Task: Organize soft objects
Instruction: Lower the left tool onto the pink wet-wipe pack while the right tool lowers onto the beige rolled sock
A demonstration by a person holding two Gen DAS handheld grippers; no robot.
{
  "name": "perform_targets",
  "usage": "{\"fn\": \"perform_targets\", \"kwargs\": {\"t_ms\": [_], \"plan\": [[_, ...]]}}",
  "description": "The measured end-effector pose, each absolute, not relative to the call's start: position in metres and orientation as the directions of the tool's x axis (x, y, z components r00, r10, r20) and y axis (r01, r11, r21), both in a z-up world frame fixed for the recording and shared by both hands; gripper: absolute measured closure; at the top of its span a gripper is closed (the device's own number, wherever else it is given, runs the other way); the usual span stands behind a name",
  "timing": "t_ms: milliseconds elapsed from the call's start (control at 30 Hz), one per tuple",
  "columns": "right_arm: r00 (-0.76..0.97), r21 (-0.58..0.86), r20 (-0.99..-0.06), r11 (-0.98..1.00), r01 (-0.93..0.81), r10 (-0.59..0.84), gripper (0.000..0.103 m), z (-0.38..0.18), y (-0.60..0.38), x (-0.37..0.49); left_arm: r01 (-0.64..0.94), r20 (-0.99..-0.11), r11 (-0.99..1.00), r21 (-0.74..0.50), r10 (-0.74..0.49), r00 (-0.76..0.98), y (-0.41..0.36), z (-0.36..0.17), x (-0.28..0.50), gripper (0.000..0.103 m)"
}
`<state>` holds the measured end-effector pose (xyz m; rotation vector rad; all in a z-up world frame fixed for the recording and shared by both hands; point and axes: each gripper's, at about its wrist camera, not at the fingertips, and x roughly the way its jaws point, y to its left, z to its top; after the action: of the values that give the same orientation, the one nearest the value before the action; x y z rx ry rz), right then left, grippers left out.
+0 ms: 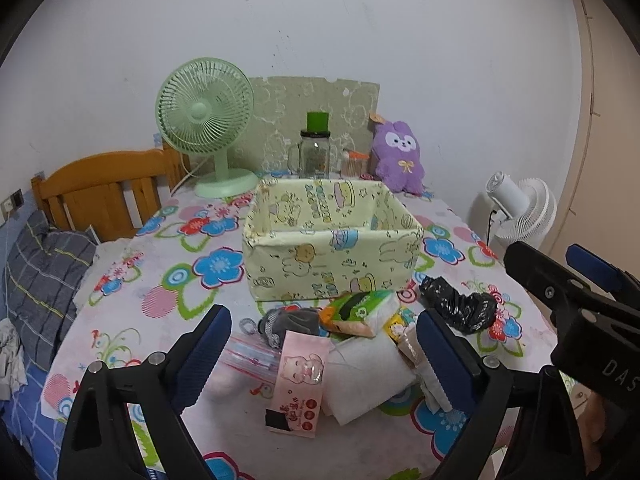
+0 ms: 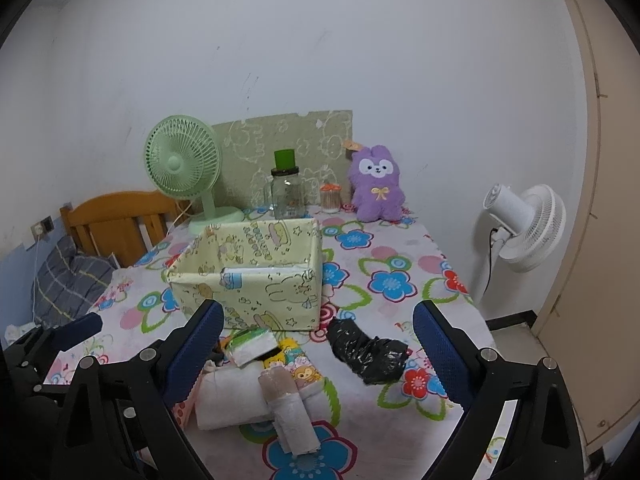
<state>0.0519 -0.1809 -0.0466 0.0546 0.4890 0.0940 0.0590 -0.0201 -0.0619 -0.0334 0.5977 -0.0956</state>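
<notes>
On the table (image 1: pixel 120 320), the soft things, such as the tissue pack (image 1: pixel 362 312), black bag (image 2: pixel 368 354) and white towel (image 2: pixel 230 402), lie before the seemingly empty box (image 1: pixel 332 256), while both tools, left (image 1: pixel 324 360) and right (image 2: pixel 318 352), hover wide apart, holding nothing.

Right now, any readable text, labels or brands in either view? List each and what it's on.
"DAS": right gripper body, cut off at the frame edge.
Printed lettering on the yellow box: too distorted to read.
Red characters on the pink packet: too blurred to read.
Green tissue pack print: unreadable.
</notes>
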Motion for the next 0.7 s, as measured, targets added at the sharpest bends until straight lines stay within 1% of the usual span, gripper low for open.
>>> {"fn": "perform_targets", "kwargs": {"t_ms": [433, 600, 700], "plan": [[0.859, 0.075, -0.491, 0.990, -0.122, 0.144, 0.010, -0.079, -0.168, 0.062, 0.100, -0.602, 0.994, -0.051, -0.110, 0.791, -0.021, -0.094, 0.069, 0.009], [0.845, 0.060, -0.513, 0.989, -0.136, 0.148, 0.010, -0.091, -0.161, 0.065, 0.113, -0.622, 0.992, -0.051, -0.120, 0.774, -0.022, -0.105, 0.071, 0.012], [0.836, 0.054, -0.531, 0.990, -0.130, 0.139, 0.010, -0.098, -0.159, 0.067, 0.109, -0.635, 0.994, -0.034, -0.105, 0.766, -0.023, -0.112, 0.072, 0.013]]}}
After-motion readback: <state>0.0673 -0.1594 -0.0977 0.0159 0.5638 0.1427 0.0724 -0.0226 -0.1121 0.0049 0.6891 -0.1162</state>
